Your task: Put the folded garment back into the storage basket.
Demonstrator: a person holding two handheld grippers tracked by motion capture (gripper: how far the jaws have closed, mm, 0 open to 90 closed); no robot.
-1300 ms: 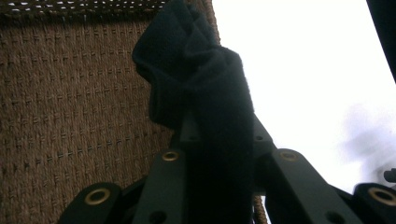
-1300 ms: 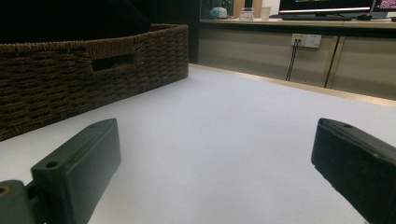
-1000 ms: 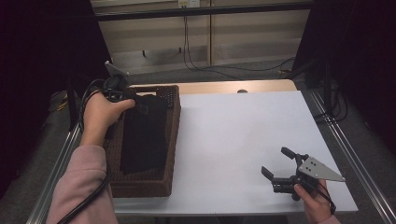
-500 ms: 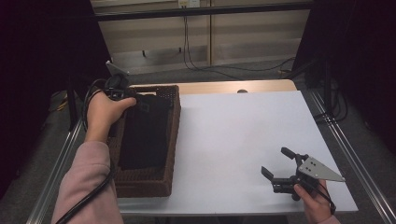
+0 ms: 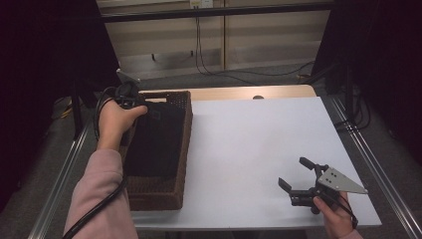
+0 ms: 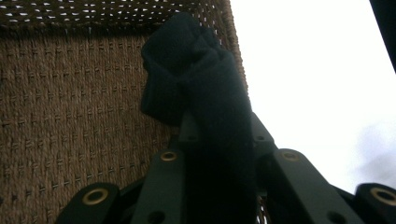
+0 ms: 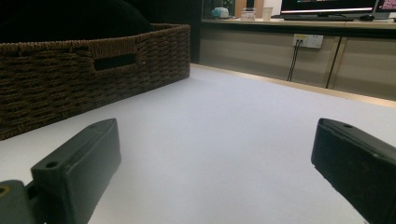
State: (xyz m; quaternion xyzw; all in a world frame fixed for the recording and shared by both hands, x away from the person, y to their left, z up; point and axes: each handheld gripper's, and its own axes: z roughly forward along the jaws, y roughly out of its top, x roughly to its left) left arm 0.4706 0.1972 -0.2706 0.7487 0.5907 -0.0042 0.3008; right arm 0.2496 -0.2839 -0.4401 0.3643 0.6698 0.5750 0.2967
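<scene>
Left gripper is clamped on a bunched dark cloth inside the wicker basket at the table's left, evidently for lifting it. Right gripper rests wide open near the front edge, clear of the work.

Left tongs: tips hidden in high view behind hand and dark cloth. Left gripper view: cloth bunched between jaws, covers pads; contact line not visible. Cloth's lower part cut by frame bottom. Basket: floor mostly hidden under cloth; near wall in shadow. Right gripper view: basket cut by left edge, contents dark, unreadable. Right tongs: hand cut by bottom edge.
</scene>
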